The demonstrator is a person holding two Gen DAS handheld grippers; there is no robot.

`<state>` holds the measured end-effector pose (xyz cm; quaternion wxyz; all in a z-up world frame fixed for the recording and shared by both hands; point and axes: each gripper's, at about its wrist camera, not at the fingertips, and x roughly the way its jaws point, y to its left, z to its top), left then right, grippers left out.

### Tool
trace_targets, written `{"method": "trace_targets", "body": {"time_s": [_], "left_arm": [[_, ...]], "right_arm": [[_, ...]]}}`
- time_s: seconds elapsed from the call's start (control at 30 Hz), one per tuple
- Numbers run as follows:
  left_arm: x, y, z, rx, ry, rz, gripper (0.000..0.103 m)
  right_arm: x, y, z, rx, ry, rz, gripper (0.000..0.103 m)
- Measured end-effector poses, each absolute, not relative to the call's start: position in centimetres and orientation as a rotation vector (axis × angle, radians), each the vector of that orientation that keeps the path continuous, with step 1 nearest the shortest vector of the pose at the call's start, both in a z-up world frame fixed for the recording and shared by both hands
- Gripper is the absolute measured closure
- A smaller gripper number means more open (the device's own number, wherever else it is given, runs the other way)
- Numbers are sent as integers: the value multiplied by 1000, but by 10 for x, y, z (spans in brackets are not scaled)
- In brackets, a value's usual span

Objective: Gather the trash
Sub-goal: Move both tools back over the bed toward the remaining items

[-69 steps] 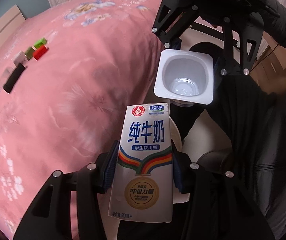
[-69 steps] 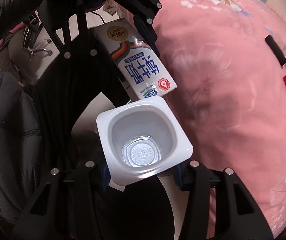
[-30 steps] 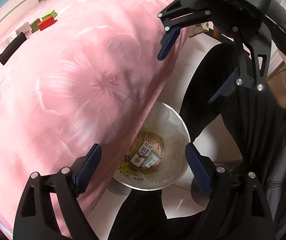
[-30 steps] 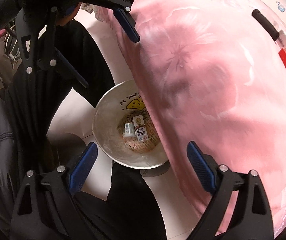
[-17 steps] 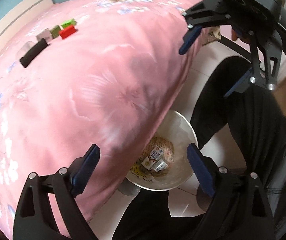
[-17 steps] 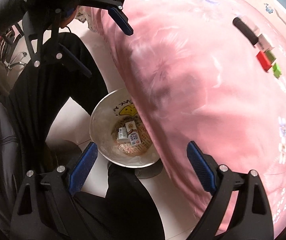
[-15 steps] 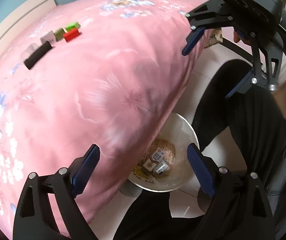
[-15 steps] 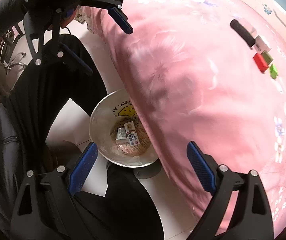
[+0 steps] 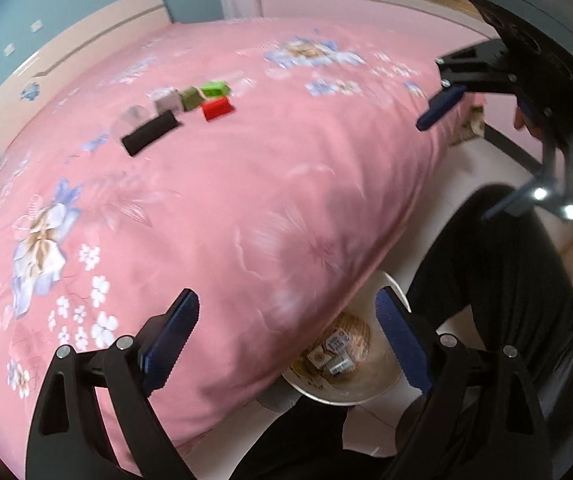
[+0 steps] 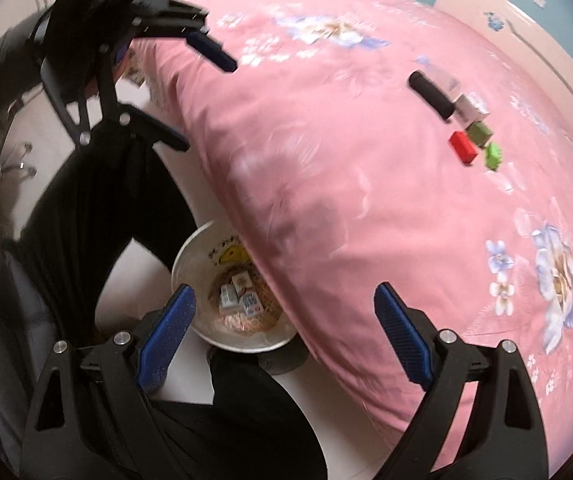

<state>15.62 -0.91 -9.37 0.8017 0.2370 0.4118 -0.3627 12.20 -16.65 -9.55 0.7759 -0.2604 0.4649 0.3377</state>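
A: Both hung released, nothing between the pads: left gripper [image 9: 284, 338], right gripper [image 10: 284, 322]. More trash?
B: Small boxes [image 10: 468, 132] lay mid-bed [image 9: 246, 200], far from the bin [image 10: 190, 264]. Soft bedding might've sagged, so pads could've missed.

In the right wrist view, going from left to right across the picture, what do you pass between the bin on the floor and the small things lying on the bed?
Trash bin → black roll → red block → bright green block.
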Motion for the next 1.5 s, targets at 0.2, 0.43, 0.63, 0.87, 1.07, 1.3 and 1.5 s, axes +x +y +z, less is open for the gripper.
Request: {"method": "trace_targets", "body": {"time_s": [0.2,0.43,0.63,0.87,1.07,1.3,1.5], "left_arm": [[166,-5,-67,392,839,-672,11],[195,7,-34,247,787,-522,11],[228,14,-20,201,797,-445,10],[272,13,-13,201,847,-437,10],[300,2,-10,260,859,-471,10],[338,-8,-13,328,853,-521,10],[378,-19,-29,383,894,-593,10]], "right_arm": [[132,-171,-67,-479,929,614,14],[166,-191,-40,-352,932,458,14],[201,-212,-24,-247,975,405,14],[246,-228,-14,-234,1034,398,14],[275,-226,-9,-302,1045,414,14],[309,-223,-13,-400,1053,443,14],[343,-227,-31,-429,1088,472,14]]}}
